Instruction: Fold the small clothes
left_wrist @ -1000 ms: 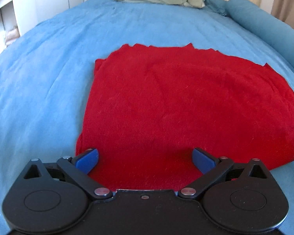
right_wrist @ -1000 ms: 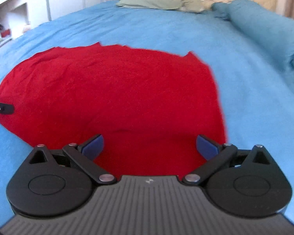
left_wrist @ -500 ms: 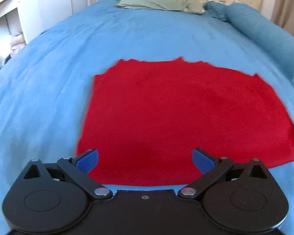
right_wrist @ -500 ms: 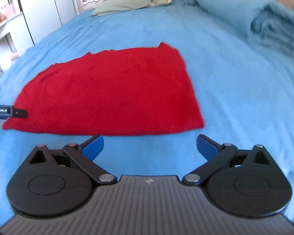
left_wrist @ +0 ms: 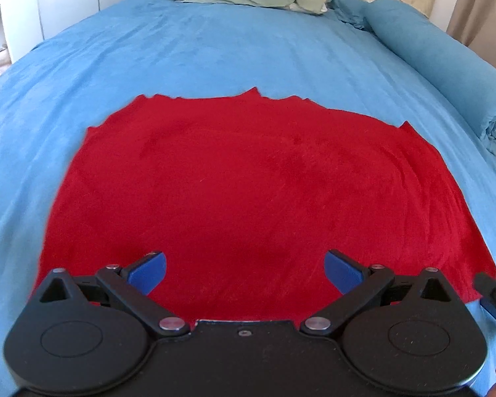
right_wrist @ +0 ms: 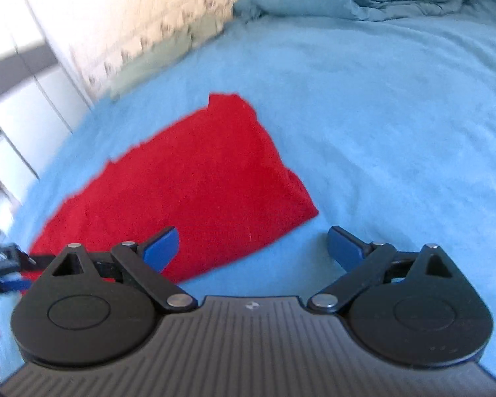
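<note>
Red garment (left_wrist: 248, 192) flat on bed (left_wrist: 215, 49); left claw (left_wrist: 244, 271), right claw (right_wrist: 251, 248) both released. Pinch garment's near corners evenly, fold away.

Daylight was bright and soft, no hard shadows on the blue bed (left_wrist: 215, 49). Left wrist view was pretty sharp, just smeared along the left edge of the red cloth (left_wrist: 241, 192). Right wrist view was motion-blurred, worst behind the cloth at the headboard (right_wrist: 168, 10). Fisheye bowed the bed everywhere.
</note>
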`<state>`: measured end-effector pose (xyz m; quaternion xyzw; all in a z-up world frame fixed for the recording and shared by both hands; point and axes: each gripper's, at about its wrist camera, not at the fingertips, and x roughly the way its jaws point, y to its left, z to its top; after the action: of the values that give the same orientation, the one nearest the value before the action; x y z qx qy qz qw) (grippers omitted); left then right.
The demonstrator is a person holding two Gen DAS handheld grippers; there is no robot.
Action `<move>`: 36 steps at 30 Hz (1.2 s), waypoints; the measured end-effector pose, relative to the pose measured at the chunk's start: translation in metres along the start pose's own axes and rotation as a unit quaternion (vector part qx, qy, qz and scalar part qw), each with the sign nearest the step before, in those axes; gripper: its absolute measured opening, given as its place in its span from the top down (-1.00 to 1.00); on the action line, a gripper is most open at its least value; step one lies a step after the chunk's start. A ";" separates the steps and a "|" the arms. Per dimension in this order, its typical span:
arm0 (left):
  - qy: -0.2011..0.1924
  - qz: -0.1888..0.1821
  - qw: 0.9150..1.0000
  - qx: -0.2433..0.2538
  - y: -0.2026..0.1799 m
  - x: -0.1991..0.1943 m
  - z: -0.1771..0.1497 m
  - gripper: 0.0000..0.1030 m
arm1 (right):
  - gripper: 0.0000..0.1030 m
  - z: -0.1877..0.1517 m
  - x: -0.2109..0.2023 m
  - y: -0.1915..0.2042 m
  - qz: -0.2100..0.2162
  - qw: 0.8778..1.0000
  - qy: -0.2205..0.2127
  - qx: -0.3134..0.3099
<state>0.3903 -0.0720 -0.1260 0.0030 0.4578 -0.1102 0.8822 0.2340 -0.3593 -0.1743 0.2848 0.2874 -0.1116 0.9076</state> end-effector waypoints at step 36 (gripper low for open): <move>0.039 0.058 0.997 0.027 0.000 0.042 0.008 -1.00 | 0.50 0.030 0.019 0.010 -0.011 0.998 0.013 0.066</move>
<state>0.4204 -0.0810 -0.1548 0.0573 0.4874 -0.0712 0.8684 0.2665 -0.3689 -0.1604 0.3424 0.2944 -0.1364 0.8818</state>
